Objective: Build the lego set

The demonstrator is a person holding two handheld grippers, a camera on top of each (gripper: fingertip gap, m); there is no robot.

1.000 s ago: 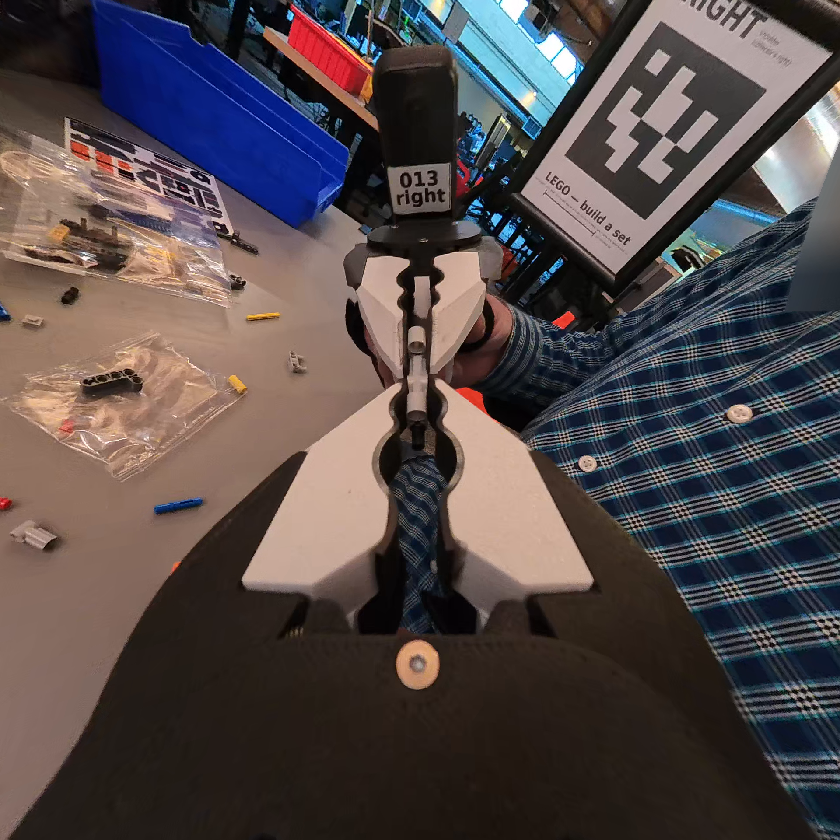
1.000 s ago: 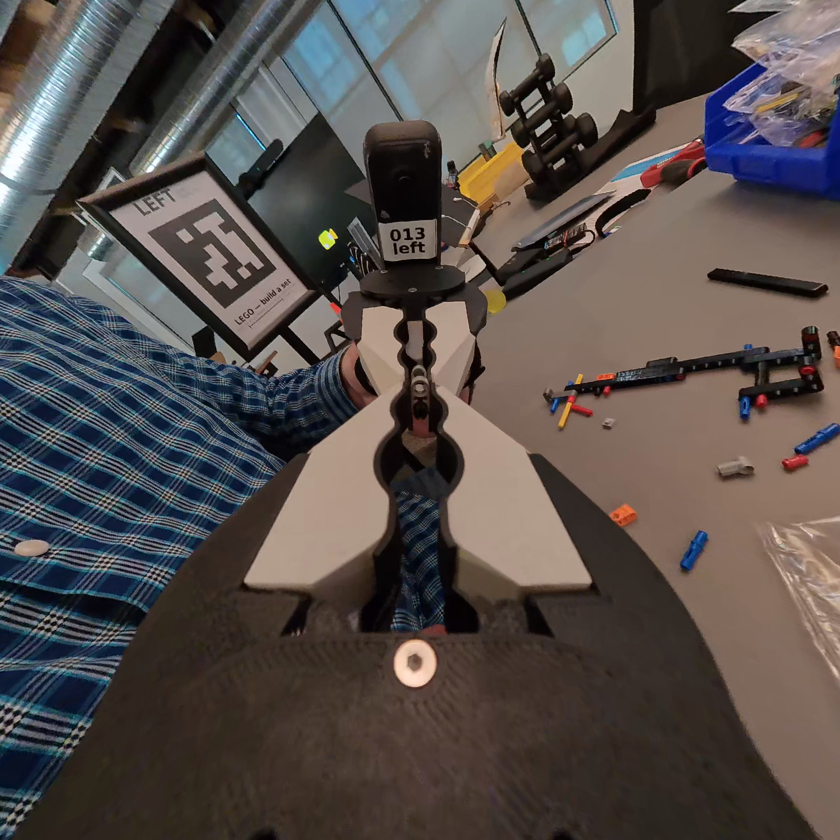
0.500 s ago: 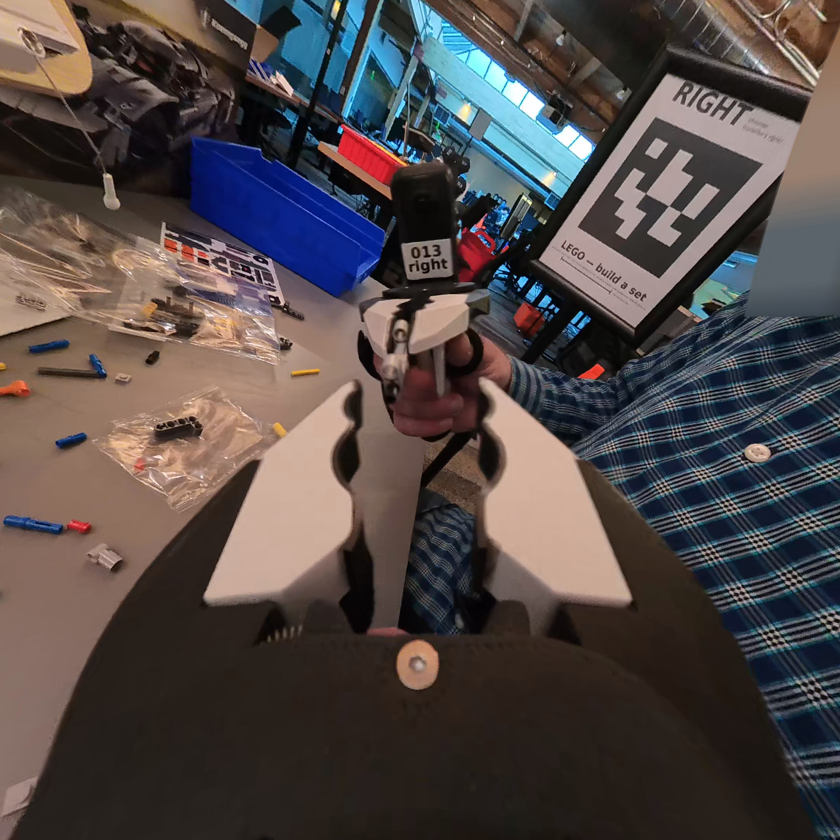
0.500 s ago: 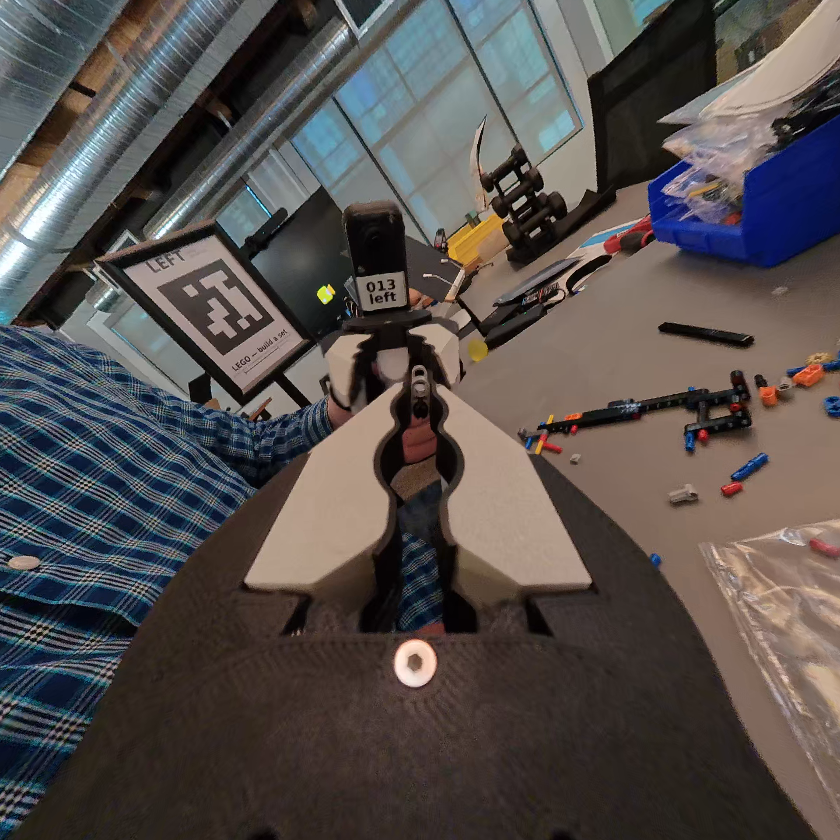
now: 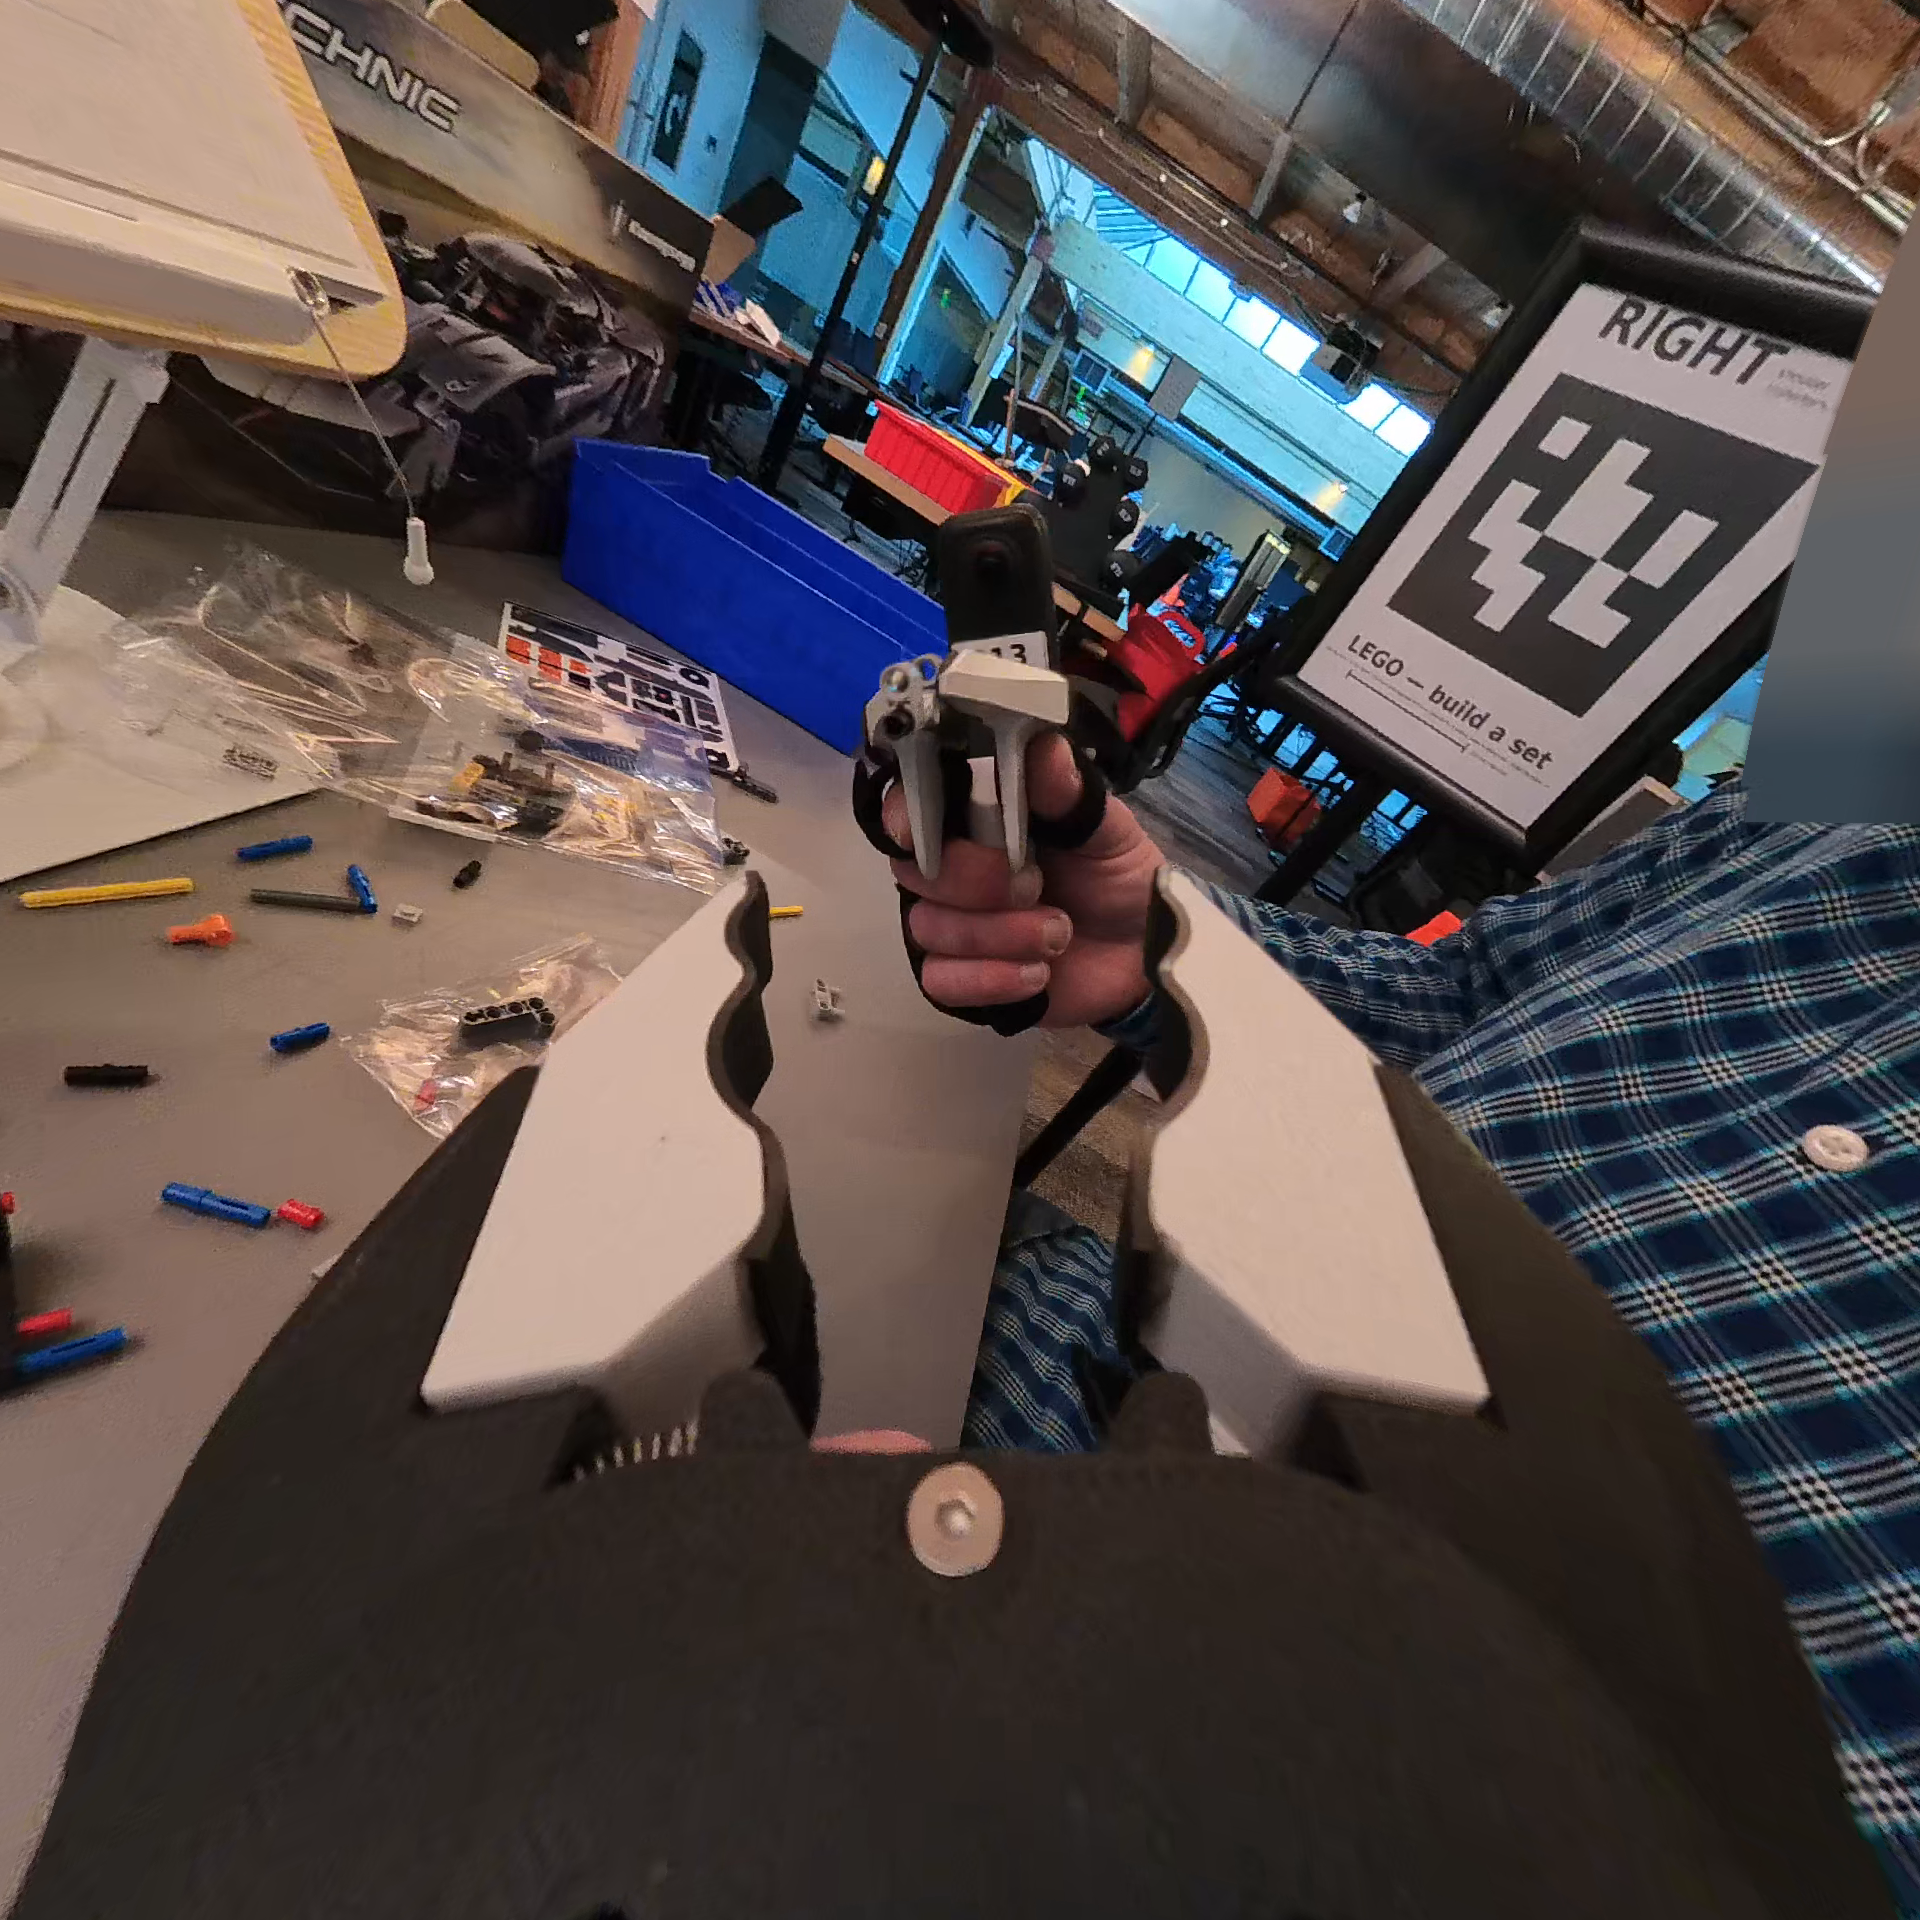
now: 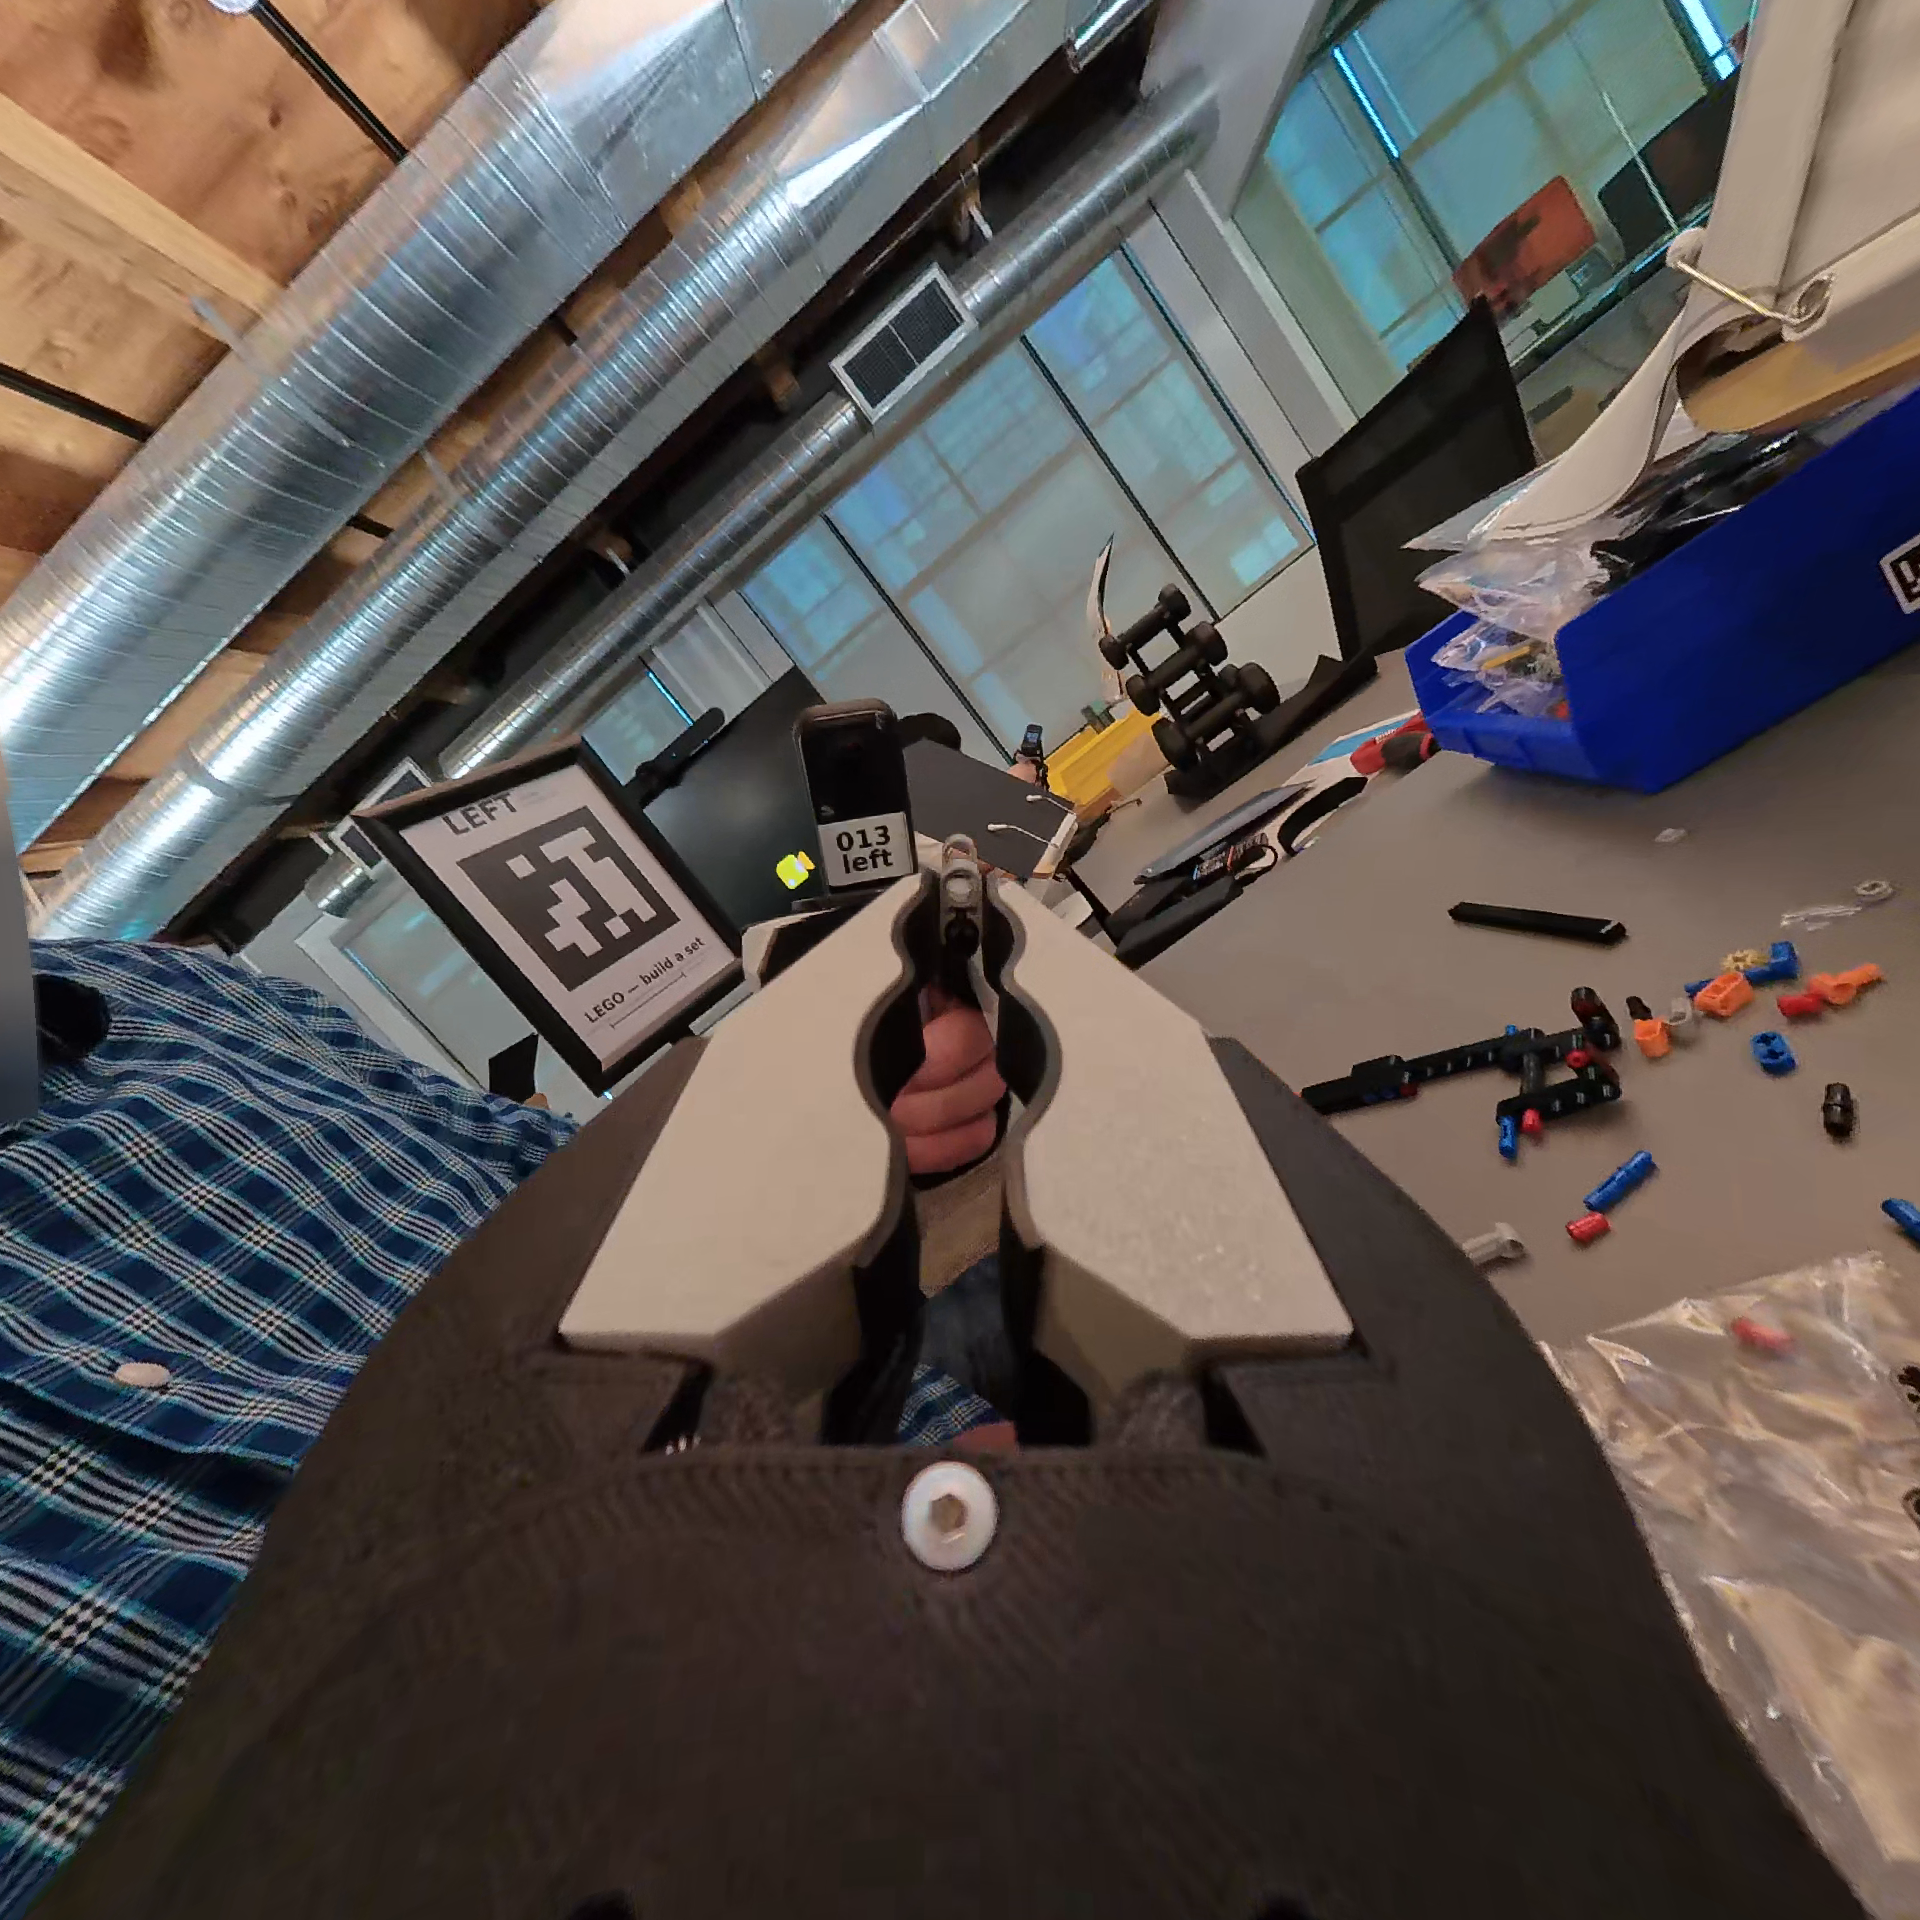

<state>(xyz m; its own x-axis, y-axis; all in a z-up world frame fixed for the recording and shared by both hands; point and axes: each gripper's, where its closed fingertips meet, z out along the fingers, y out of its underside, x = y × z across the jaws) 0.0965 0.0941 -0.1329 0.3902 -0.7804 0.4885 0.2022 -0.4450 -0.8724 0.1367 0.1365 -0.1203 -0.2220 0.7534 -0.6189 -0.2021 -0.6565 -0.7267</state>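
Observation:
My right gripper (image 6: pixel 958 909) is shut on a small grey lego piece (image 6: pixel 958 883) and holds it up in the air above the table's near edge. In the left wrist view that gripper (image 5: pixel 920 717) is straight ahead in a hand, with the grey piece (image 5: pixel 902 694) at its tip. My left gripper (image 5: pixel 958 914) is open and empty, jaws wide apart, a short way back from the right one. A black lego beam assembly (image 6: pixel 1455 1070) lies on the grey table (image 6: pixel 1351 935) to the right.
Loose blue, red and orange pins (image 6: pixel 1621 1179) lie around the assembly and on the left (image 5: pixel 213 1205). Clear part bags (image 5: pixel 488 1029) (image 6: pixel 1766 1507), a sticker sheet (image 5: pixel 613 675), a grey connector (image 5: pixel 826 1000) and blue bins (image 5: pixel 727 592) (image 6: pixel 1714 675) are on the table. Some 7 cm of space lies between my two pairs of fingers. From my left tips it is roughly 20 cm to the black lego beam assembly (image 6: pixel 1455 1070); from my right, 25 cm.
My left gripper has opened, let go of the grey piece and drawn back. My right gripper keeps the piece and has tilted upward.

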